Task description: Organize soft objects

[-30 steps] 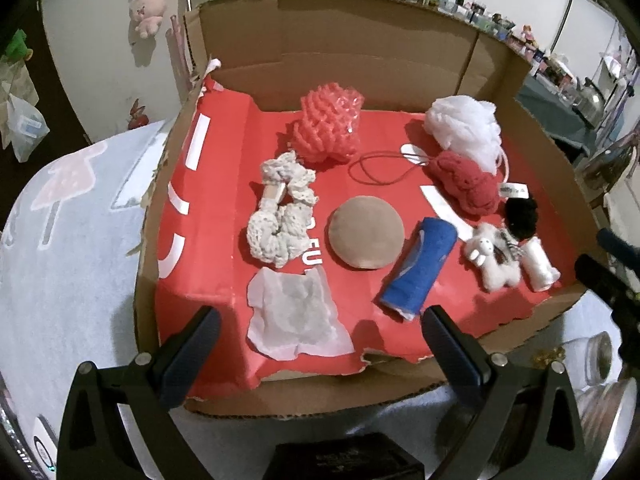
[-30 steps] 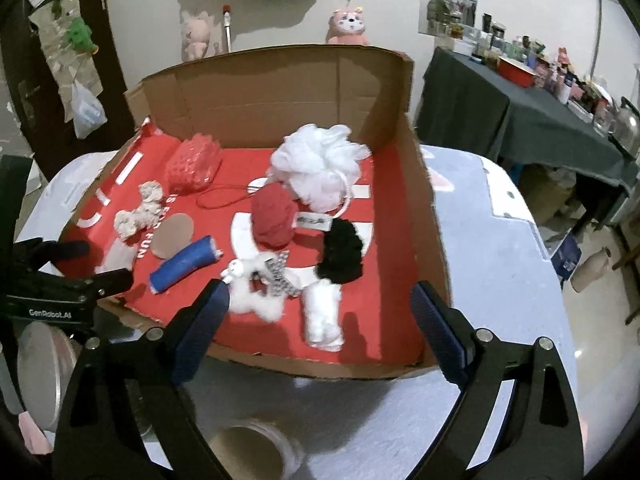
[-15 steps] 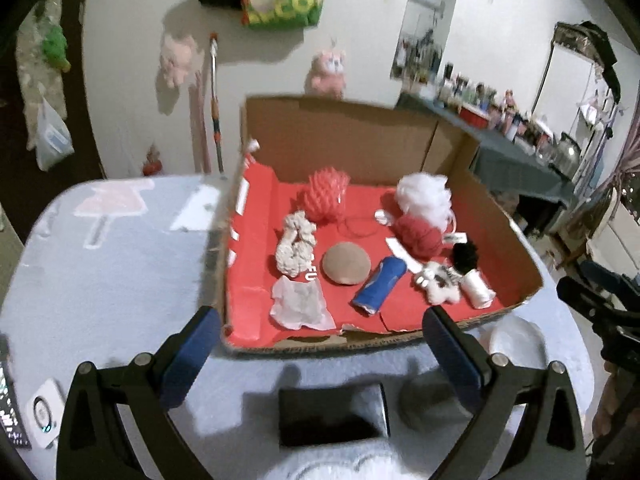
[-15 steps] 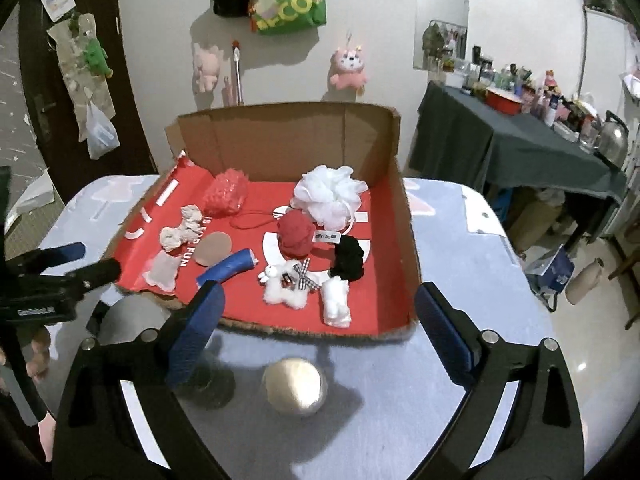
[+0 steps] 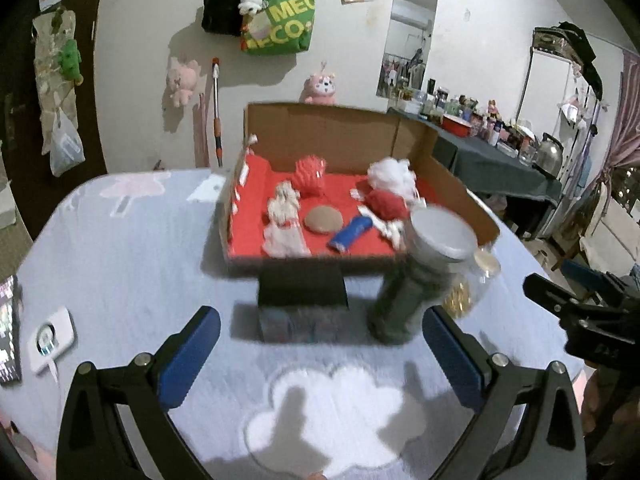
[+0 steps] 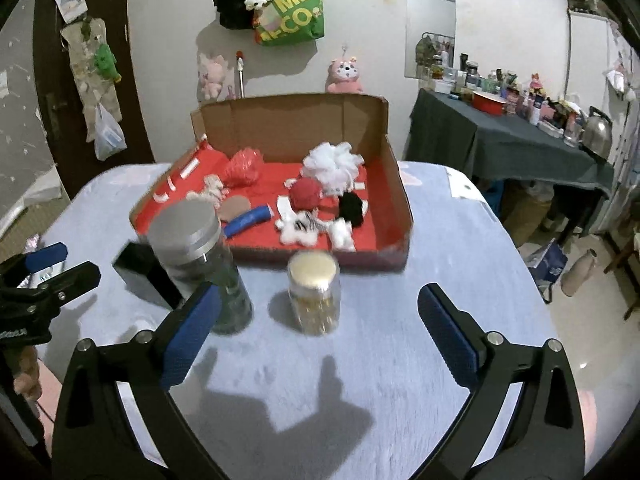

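A cardboard box (image 5: 400, 132) (image 6: 396, 188) with a red lining holds several soft things: a white pouf (image 6: 334, 160), a red ball (image 6: 306, 194), a black pompom (image 6: 352, 208), a pink mesh sponge (image 6: 242, 166), a blue roll (image 6: 250, 220), a tan pad (image 5: 323, 219), a cream rope toy (image 5: 284, 208) and a white plush (image 6: 300, 228). My left gripper (image 5: 320, 360) is open and empty, well back from the box. My right gripper (image 6: 318, 340) is open and empty, also back from it.
On the blue tablecloth in front of the box stand a tall grey-lidded jar (image 6: 196, 256) (image 5: 420, 280), a small gold-lidded jar (image 6: 314, 292) and a black box (image 5: 302, 296). A white device (image 5: 52, 338) lies at the left. A cluttered side table (image 6: 512, 136) stands at the right.
Both grippers have pulled back and up from the box. The jars and black box now stand between the grippers and the box. Both stay open.
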